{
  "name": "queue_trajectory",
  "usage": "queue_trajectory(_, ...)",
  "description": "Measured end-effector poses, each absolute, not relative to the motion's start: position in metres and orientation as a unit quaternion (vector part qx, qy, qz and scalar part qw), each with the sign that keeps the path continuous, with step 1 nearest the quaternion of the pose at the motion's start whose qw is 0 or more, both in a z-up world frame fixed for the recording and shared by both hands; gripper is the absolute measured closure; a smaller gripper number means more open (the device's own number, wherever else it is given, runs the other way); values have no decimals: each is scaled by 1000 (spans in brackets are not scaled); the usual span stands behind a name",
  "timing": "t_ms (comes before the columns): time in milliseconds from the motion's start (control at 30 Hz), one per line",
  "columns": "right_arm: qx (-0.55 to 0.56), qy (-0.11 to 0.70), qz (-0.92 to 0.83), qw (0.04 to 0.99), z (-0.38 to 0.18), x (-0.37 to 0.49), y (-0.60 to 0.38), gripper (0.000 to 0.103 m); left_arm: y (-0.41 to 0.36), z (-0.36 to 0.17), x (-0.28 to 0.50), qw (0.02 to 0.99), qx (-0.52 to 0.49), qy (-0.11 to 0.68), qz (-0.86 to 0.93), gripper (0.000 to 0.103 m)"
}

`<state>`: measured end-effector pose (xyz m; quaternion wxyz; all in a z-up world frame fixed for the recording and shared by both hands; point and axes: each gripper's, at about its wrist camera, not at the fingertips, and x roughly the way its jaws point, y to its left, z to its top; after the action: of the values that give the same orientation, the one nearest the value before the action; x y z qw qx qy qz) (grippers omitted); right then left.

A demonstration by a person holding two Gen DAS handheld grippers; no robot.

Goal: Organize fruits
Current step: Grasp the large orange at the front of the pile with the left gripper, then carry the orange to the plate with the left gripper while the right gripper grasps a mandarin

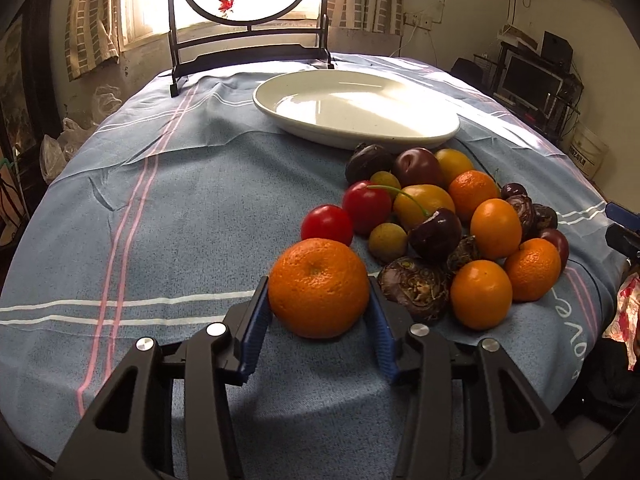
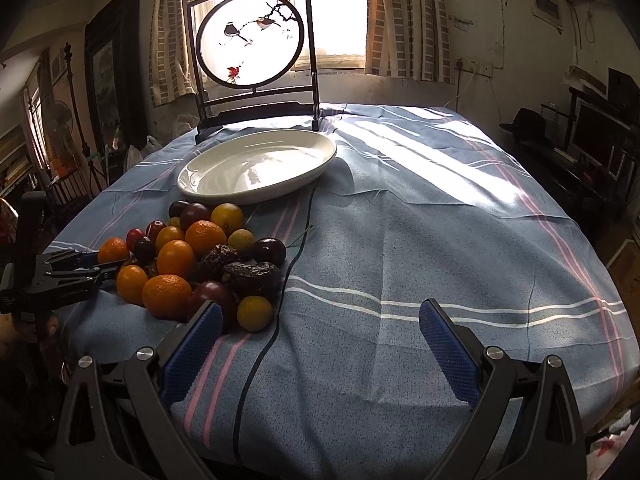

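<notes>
A large orange [image 1: 318, 288] lies on the blue striped cloth at the near left edge of a fruit pile [image 1: 440, 232]. My left gripper [image 1: 318, 280] is shut on it, one blue pad against each side. The pile holds several oranges, red and yellow small fruits, dark plums and brown wrinkled fruits. Behind it stands an empty white oval plate [image 1: 340, 140]. In the right wrist view the left gripper [image 2: 100, 264] reaches into the pile [image 2: 200, 256] from the left. My right gripper [image 2: 320, 306] is open over bare cloth, just right of the pile's near end, with nothing between its fingers.
A dark wooden stand with a round painted screen [image 2: 252, 40] rises at the table's back edge, behind the plate [image 2: 248, 198]. A thin black cable [image 2: 288, 272] runs over the cloth past the pile's right side. Striped cloth [image 2: 440, 220] covers the right half of the table.
</notes>
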<state>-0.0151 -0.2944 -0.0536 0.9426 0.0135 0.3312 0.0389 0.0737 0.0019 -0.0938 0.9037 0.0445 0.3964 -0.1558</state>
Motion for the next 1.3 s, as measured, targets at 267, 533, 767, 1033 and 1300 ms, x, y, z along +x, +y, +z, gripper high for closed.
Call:
queue_trajectory(267, -37, 346, 75, 935, -65, -11, -271, 13, 16, -71, 54, 915, 19, 370, -157, 60)
queue_trajectory(533, -69, 340, 152, 925, -60, -8, -227, 30, 24, -62, 38, 920, 14, 361, -151, 60)
queue_trajectory(767, -105, 343, 180, 916, -59, 4, -186, 30, 28, -69, 39, 918, 1, 367, -151, 60)
queue_trajectory(1033, -171, 337, 139, 915, -71, 10, -163, 42, 26, -77, 40, 914, -3, 375, -158, 60)
queue_trajectory(1300, -110, 346, 189, 912, -59, 11, -185, 66, 34, -78, 41, 914, -13, 376, -152, 60)
